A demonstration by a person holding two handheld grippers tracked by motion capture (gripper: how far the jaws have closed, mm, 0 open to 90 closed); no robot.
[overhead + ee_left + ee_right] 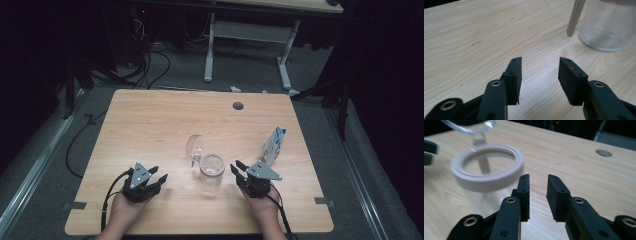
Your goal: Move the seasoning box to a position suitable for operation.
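Note:
A clear glass jar [211,170] with a white rim stands near the front middle of the wooden table [150,125]. Its hinged glass lid [194,147] is swung open and stands up behind it. My left gripper [159,176] rests to the jar's left, open, with nothing between its jaws. In the left gripper view the gripper [540,60] points past the jar [604,25] at upper right. My right gripper [237,166] sits just right of the jar, open and empty. In the right gripper view the gripper [538,177] has the jar [487,170] close on its left.
A blue and white carton [274,145] stands at the table's right side, behind my right gripper. A round cable hole [238,106] lies near the far edge. Beyond the table are a white desk frame [210,45] and cables on the floor.

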